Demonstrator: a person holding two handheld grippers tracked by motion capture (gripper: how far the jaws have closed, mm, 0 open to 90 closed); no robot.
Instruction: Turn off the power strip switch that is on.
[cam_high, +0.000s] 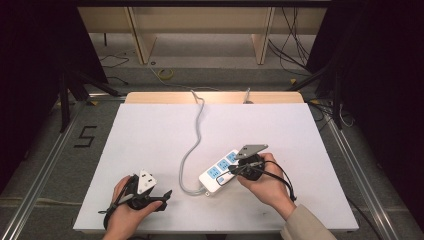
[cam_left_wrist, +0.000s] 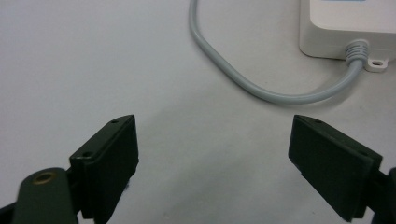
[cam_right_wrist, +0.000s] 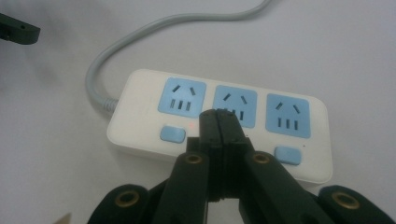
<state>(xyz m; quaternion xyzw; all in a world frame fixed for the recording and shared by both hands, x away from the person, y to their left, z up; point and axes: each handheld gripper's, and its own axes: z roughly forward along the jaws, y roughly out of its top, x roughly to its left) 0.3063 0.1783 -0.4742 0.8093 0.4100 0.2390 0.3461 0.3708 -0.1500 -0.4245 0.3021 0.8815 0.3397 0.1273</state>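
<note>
A white power strip (cam_high: 212, 178) with three blue sockets lies right of the table's middle, and its grey cable (cam_high: 193, 142) runs off to the far edge. My right gripper (cam_high: 233, 171) is shut with nothing between its jaws. In the right gripper view its tips (cam_right_wrist: 219, 115) sit over the strip (cam_right_wrist: 140, 126) at the lower edge of the middle socket. Blue switches (cam_right_wrist: 172, 134) show beside the jaws; the spot under the tips is hidden. My left gripper (cam_high: 166, 196) is open low over the table's near left; the cable's loop (cam_left_wrist: 261, 88) lies ahead of it (cam_left_wrist: 212, 135).
The white table top (cam_high: 150, 135) has a wooden strip along its far edge. Beyond it are the floor, loose cables and wooden furniture legs. The strip's end with its cable collar (cam_left_wrist: 357, 49) shows at the left gripper view's top right.
</note>
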